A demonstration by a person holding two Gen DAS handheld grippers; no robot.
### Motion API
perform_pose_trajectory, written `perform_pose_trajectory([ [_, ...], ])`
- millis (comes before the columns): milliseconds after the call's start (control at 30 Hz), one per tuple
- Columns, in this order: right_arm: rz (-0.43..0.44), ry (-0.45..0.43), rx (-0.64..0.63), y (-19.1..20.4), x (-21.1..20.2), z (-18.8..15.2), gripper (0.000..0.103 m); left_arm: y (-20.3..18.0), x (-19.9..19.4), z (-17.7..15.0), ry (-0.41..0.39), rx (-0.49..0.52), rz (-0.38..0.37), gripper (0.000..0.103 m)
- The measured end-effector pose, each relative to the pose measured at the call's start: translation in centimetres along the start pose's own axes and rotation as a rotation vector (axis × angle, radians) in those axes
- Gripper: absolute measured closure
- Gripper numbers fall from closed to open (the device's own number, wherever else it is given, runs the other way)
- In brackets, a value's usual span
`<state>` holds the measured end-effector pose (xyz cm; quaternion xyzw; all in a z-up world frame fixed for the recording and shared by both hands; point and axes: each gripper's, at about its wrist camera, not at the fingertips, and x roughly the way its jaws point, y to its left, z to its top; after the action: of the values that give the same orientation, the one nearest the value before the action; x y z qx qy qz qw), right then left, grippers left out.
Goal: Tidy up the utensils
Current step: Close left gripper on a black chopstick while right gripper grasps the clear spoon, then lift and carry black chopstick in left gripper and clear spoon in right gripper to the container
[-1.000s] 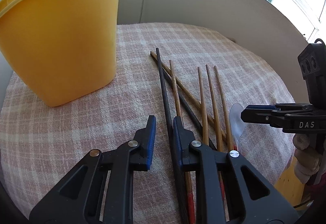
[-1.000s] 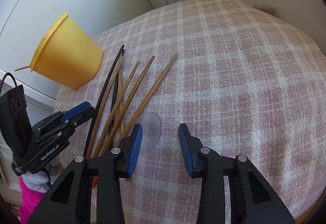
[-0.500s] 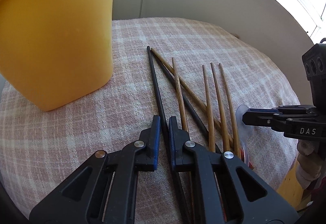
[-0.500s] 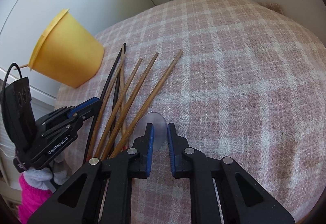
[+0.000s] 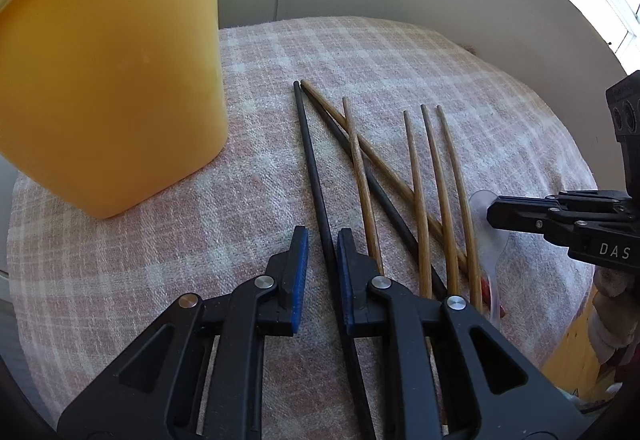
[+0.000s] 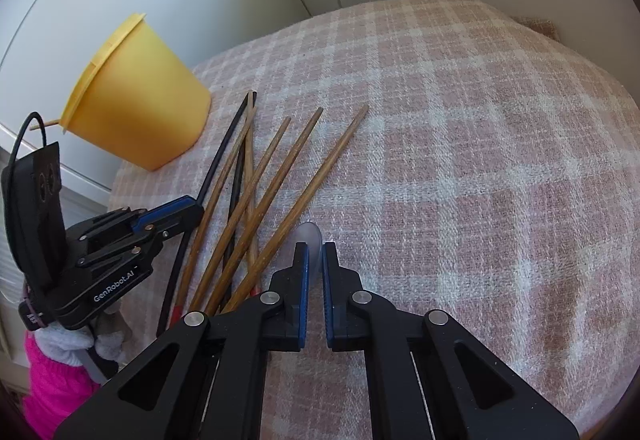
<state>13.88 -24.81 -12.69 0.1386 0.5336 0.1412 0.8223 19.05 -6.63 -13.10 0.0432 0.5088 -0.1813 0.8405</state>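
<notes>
While both grippers sit low over table: right gripper, apart a second ago, now clamped on clear spoon, near right of chopsticks. Left gripper opening, black chopstick between pads. Yellow cup far left. Spoon ready for lifting, I judge.

Readable txt, 2 spots: "DAS" in white on right gripper body, left wrist view. "GenRobot.AI" in white on left gripper body, right wrist view.
</notes>
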Motion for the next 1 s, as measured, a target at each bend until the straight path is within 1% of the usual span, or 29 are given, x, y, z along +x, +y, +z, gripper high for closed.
perform_pose_trajectory([
  [67, 0.001, 0.002, 0.001, 0.1, 0.1, 0.1, 0.098, -0.4, 0.2, 0.3, 0.006, 0.026, 0.011, 0.089],
  [133, 0.006, 0.010, 0.001, 0.1, 0.2, 0.2, 0.098, -0.4, 0.4, 0.4, 0.001, 0.034, 0.005, 0.089],
  [200, 0.012, 0.014, 0.002, 0.1, 0.5, 0.3, 0.098, -0.1, 0.4, 0.3, -0.004, 0.020, -0.009, 0.096],
  [367, 0.017, -0.004, -0.011, 0.3, -0.1, 0.2, 0.100, 0.3, -0.7, -0.4, -0.035, -0.020, -0.059, 0.100],
  [633, -0.032, -0.103, -0.089, 2.1, -3.1, 0.4, 0.102, 0.4, -5.0, -1.1, -0.142, -0.072, -0.131, 0.100],
  [867, -0.075, -0.197, -0.152, 3.3, -5.8, 0.4, 0.102, 0.6, -9.6, -1.5, -0.247, -0.079, -0.155, 0.100],
  [1000, -0.095, -0.246, -0.180, 3.7, -7.1, 0.2, 0.102, 0.7, -11.6, -1.3, -0.297, -0.076, -0.143, 0.100],
])
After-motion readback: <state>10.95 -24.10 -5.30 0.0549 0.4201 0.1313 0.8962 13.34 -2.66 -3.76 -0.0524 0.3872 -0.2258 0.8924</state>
